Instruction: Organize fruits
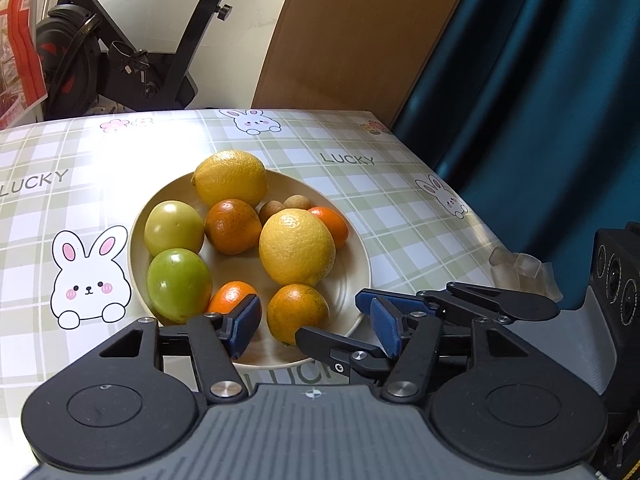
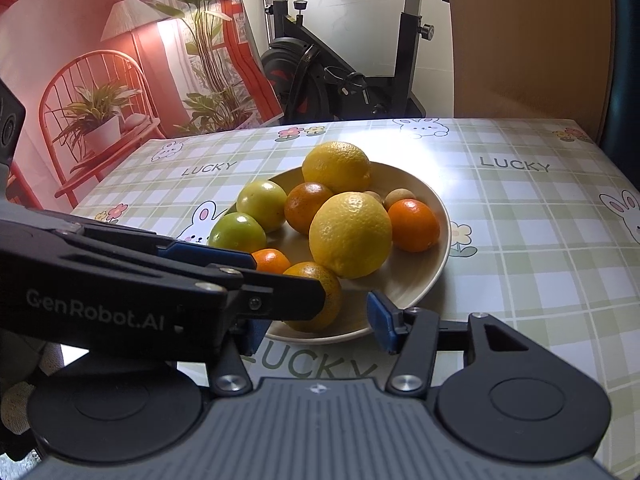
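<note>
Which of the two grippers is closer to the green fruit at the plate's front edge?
Left gripper: one finger lies right beside the green fruit, over the plate's near rim. The right gripper hangs at the front orange, further right.

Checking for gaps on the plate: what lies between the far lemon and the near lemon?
A dark orange sits between the far lemon and near lemon, plainest in the left wrist view.

Your cream plate (image 1: 352, 248) at frame centre carries two yellow lemons (image 1: 297, 246), two green fruits (image 1: 179, 283), and orange tangerines (image 1: 297, 312). The bench (image 1: 400, 208) wears green-and-white plaid with white rabbits (image 1: 90, 280). Your tongs (image 1: 316, 320) have blue pads (image 1: 384, 326).
</note>
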`<action>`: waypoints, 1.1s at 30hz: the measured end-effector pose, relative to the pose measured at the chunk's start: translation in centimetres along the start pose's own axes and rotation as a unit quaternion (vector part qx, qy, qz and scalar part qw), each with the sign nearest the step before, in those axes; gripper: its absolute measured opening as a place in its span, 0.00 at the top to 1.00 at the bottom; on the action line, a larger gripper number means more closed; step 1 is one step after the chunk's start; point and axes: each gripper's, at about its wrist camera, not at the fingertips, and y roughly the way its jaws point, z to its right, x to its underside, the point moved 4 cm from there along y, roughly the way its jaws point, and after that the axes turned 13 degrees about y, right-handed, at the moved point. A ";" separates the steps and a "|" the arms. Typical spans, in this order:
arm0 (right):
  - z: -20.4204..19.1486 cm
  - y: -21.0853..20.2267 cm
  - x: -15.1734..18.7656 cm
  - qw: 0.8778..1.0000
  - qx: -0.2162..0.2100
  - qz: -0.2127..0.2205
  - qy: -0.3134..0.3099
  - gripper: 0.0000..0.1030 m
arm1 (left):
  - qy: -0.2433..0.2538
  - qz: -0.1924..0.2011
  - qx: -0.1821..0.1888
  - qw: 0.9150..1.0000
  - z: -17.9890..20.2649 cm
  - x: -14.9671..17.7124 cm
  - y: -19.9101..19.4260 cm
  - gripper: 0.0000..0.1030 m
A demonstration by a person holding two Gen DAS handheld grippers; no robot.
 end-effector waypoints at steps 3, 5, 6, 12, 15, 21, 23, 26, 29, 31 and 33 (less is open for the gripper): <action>-0.1 -0.4 -0.1 1.000 0.005 0.003 -0.004 0.41 | -0.005 0.011 -0.013 1.000 -0.2 -0.3 -1.3 0.35; -0.1 -0.9 -0.3 1.000 0.007 0.007 -0.007 0.39 | -0.005 0.021 -0.018 1.000 -0.2 -0.6 -2.4 0.31; -0.2 -1.1 -0.4 1.000 0.008 0.010 -0.008 0.35 | -0.003 0.027 -0.020 0.999 -0.1 -0.7 -3.0 0.27; -0.2 -2.7 -1.2 1.000 0.013 0.023 -0.008 0.22 | -0.002 0.059 -0.074 0.996 0.2 -1.3 -7.0 0.15; -0.4 -3.6 -1.7 1.000 0.010 0.027 -0.003 0.16 | -0.005 0.075 -0.110 0.991 0.2 -1.7 -9.2 0.15; -1.6 -6.5 -3.1 0.998 0.008 0.059 0.000 0.01 | -0.007 0.116 -0.186 0.976 0.0 -2.5 -14.2 0.09; -2.1 -7.5 -3.7 0.997 0.010 0.070 0.001 0.00 | -0.010 0.132 -0.208 0.969 0.0 -2.7 -16.0 0.07; -3.0 -9.0 -4.4 0.996 0.010 0.089 -0.003 0.00 | -0.020 0.145 -0.224 0.964 -0.1 -3.1 -18.2 0.04; -4.0 -10.7 -5.0 0.995 0.006 0.104 -0.004 0.00 | -0.032 0.144 -0.222 0.964 -0.1 -3.4 -19.4 0.03; -4.7 -11.6 -5.4 0.994 0.008 0.110 -0.008 0.00 | -0.038 0.151 -0.230 0.961 0.0 -3.6 -20.5 0.03; -5.4 -12.5 -5.7 0.993 0.008 0.119 -0.014 0.00 | -0.039 0.156 -0.241 0.957 0.2 -3.7 -21.5 0.03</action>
